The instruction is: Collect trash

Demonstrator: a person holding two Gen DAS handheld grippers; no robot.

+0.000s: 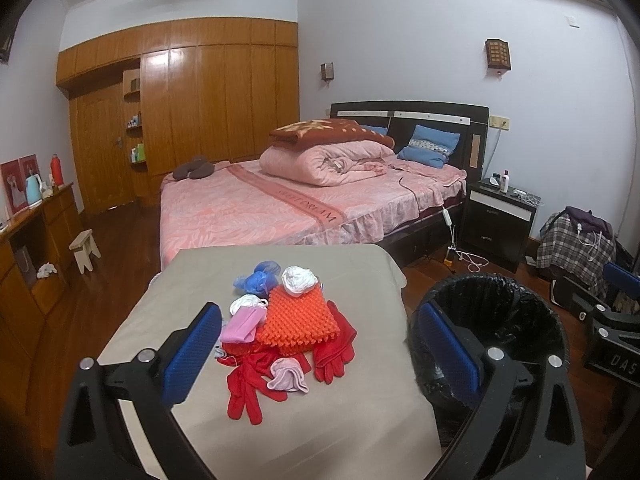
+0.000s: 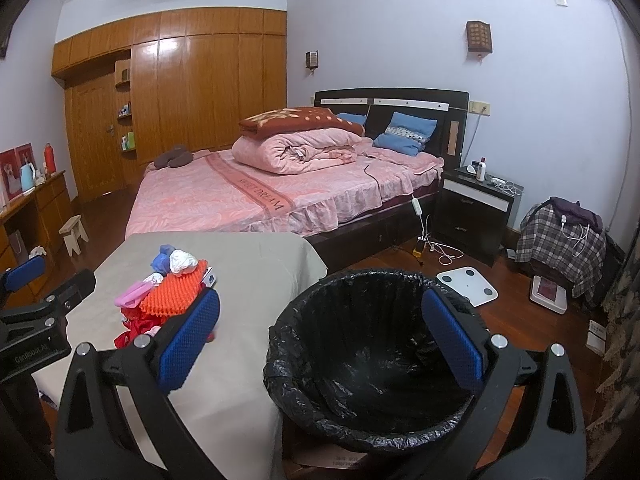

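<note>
Left gripper (image 1: 320,356): fingers spread wide, nothing between them, hovering over the near edge of the table (image 1: 168,320). Right gripper (image 2: 320,340): fingers also wide and empty, held over the bin (image 2: 372,360), which stands on the floor just off the table's right edge. Bin has a black liner and looks empty as far as the inside shows.

Trash pile sits mid-table, toward the far half. Nearest the left gripper: red gloves (image 1: 244,388) with a small pale pink cloth (image 1: 286,376) lying on them. Behind that an orange bumpy pad (image 1: 298,318), a pink piece (image 1: 240,328) at its left, a white wad (image 1: 298,278) on its far corner, and a blue crumpled bag (image 1: 256,276) farthest back.

Judgement: start of the job, nothing collected yet. Step in hand is the first pick. Next move likely calls for the left gripper to go forward and down onto the closest item, probably the pink cloth or a glove, close on it, then swing right over the bin.

Risk: soft overlapping stuff, a pinch may drag neighbours along.

Beyond the table: bed (image 1: 280,208), wardrobe (image 1: 200,100).
</note>
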